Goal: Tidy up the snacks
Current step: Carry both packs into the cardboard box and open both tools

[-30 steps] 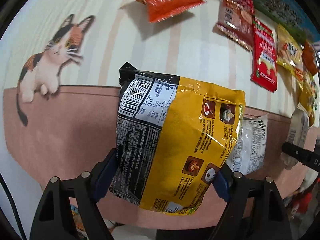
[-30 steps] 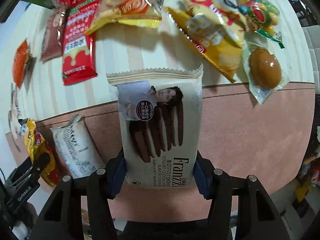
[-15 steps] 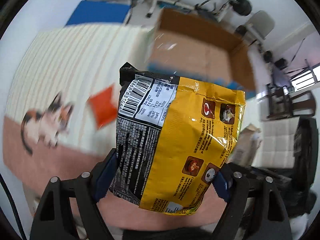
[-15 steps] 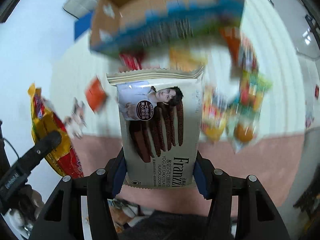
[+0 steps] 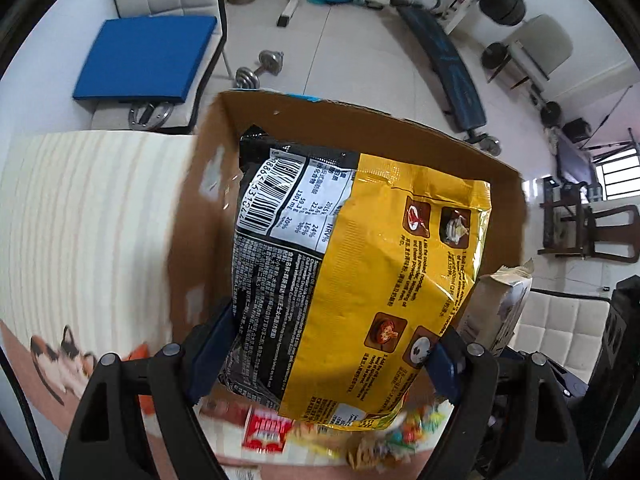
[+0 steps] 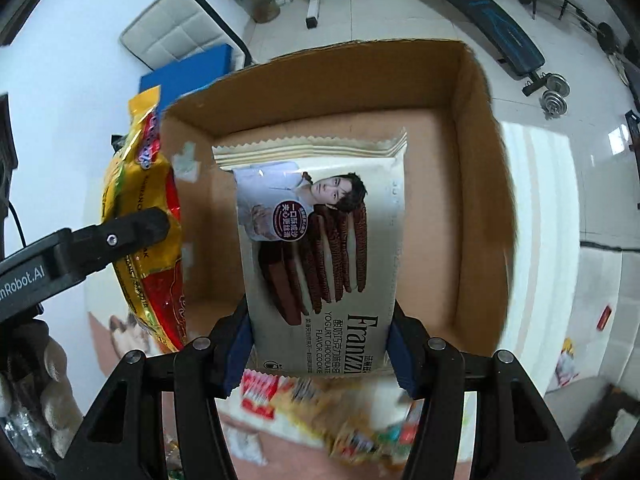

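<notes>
Left gripper (image 5: pixel 324 354): clenched on the yellow noodle bag (image 5: pixel 360 280), carried from the table to above the cardboard box (image 5: pixel 200 216).
Right gripper (image 6: pixel 320 348): grasping the cookie pack (image 6: pixel 320 232), likewise now over the box.
Meaning: both ready to drop.
Hidden: box floor mostly covered; remaining snacks (image 6: pixel 340 420) blurred.

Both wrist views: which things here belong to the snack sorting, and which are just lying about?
Job:
yellow noodle packet, clamped in the left gripper
cookie packet, clamped in the right gripper
cardboard box, under both
loose snacks on the table

Lying about:
dumbbell
blue cushion
weight bench
</notes>
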{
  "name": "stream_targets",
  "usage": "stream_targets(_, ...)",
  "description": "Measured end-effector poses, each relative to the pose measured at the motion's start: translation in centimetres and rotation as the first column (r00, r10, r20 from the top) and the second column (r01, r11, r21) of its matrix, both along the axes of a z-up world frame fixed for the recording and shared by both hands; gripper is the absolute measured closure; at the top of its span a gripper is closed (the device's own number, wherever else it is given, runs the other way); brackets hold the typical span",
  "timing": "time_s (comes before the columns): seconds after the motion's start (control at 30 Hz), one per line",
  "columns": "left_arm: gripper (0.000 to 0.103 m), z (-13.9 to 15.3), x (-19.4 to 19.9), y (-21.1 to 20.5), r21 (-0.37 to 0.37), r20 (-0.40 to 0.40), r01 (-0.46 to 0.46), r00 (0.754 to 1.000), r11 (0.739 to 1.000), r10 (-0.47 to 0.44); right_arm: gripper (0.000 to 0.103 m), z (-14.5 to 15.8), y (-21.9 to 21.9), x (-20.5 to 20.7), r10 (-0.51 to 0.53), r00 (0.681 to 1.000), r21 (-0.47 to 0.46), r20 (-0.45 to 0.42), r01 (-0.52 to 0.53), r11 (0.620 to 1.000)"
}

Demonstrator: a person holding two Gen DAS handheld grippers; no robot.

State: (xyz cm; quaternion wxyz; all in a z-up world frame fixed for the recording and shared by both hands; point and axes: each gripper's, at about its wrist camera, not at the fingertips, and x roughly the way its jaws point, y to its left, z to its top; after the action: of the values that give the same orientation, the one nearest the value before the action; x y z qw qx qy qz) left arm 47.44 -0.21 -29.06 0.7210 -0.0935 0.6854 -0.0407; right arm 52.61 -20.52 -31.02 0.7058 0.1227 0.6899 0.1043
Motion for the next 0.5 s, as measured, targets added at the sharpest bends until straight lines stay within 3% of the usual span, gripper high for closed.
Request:
stream_targets(0.13, 0.02, -3.7, 2.7, -1.1, 0.004, -0.064, 0.017, 0.998, 1.0, -0.017, 0.041, -3.6, 0.2, 3.2, 0.032, 0.999, -0.026, -0.041, -0.033, 0.999)
stream_targets(0.33, 0.02, -6.6, 3.9, -1.9, 0.004, -0.122, 0.01, 0.993, 1.0, -0.009, 0.04, -6.5, 0.0, 4.9, 0.042, 0.997, -0.047, -0.068, -0.045, 0.998)
stream_targets(0.4, 0.019, -6.7, 3.8, -2.1, 0.03, -0.116, 0.018, 0.993, 0.999, -0.014, 0.026, -6.7, 0.1, 5.1, 0.049, 0.996, -0.057, -0.076, -0.053, 0.997)
stream_targets(0.43, 0.018, -6.6, 3.7, -2.2, 0.034, -0.115, 0.021, 0.993, 0.999, -0.016, 0.011, -6.4, 0.3, 4.9, 0.053, 0.995, -0.062, -0.08, -0.058, 0.996)
stream_targets(0.5, 0.01, -6.5, 3.7, -2.4, 0.02, -0.118, 0.02, 0.993, 1.0, -0.018, 0.008, -6.3, 0.2, 4.8, 0.057, 0.994, -0.076, -0.088, -0.064, 0.995)
